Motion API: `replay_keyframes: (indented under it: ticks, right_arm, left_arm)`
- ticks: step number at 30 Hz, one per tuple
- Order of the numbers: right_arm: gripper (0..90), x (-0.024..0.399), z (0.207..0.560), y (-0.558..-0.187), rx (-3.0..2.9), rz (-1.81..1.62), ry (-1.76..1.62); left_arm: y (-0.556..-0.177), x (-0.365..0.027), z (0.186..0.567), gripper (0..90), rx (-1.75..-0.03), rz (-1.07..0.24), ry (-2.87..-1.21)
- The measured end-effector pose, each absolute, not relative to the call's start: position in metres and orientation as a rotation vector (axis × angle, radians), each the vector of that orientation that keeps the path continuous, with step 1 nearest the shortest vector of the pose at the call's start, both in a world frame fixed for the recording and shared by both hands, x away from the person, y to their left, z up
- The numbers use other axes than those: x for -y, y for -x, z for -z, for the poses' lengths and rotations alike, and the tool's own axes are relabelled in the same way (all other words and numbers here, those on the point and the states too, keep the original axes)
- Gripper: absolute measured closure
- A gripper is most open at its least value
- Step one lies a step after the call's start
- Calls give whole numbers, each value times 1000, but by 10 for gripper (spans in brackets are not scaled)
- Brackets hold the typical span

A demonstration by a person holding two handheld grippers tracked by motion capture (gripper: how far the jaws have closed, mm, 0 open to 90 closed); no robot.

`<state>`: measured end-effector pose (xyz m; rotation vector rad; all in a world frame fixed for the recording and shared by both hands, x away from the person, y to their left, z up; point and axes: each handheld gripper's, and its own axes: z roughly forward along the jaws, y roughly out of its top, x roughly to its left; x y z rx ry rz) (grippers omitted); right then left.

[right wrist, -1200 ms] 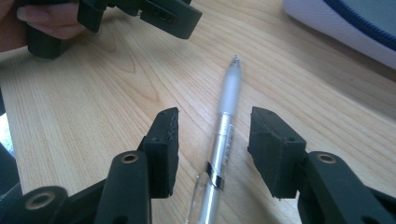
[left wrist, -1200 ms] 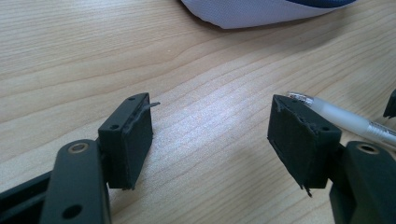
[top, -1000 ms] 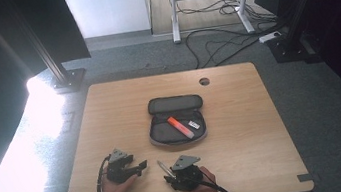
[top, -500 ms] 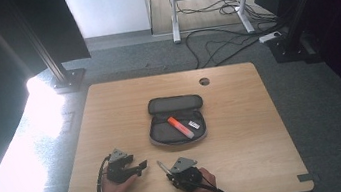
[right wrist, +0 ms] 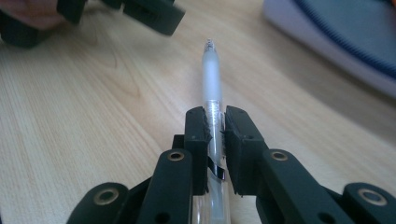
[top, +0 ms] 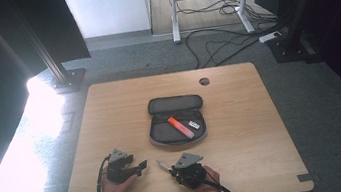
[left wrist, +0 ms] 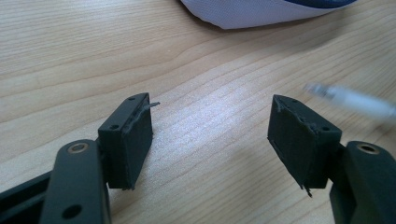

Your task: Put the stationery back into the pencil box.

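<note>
**Right gripper clamps a clear pen near the table's front edge**

No brand, label or readable writing shows anywhere; a small white tag (top: 193, 123) inside the case carries dark marks too tiny to read.

At the left of the high view, the left gripper (top: 140, 167) rests on the wooden table (top: 264, 128) in the person's left hand (top: 113, 191), its cable looping behind it. In the left gripper view its jaws stand wide apart with only bare wood between the pads (left wrist: 140, 140), and the pen's blurred tip (left wrist: 355, 100) lies off to the right of them.

Just right of it, the right gripper (top: 168, 169) is gripped by the right hand (top: 208, 184). Its jaws have just been closing and now pinch the pen (right wrist: 213, 84) between their pads. The pen is slim, with a frosted translucent barrel, a clear lower body and a narrow tip pointing away from the gripper toward the left gripper; a dark clip shows low between the jaws. Its rear end is hidden under the gripper body. In the high view the pen (top: 161, 164) is a thin pale sliver, hard to make out.

Farther back, mid-table, a dark zip case (top: 175, 106) lies open, holding an orange marker (top: 180, 127) beside the tag. In both gripper views the case is cut off by the frame and blurred.
</note>
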<state>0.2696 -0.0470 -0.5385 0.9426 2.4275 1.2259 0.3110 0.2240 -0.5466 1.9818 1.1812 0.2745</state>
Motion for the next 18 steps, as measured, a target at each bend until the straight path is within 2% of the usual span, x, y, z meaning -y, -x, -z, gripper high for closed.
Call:
replay_keyframes:
  ticks: [18]
  right_arm:
    - [789,70,514,-274,-2341,-1327,-956]
  left_arm:
    - [-311,-224,547,312,-1180,-278,-1983]
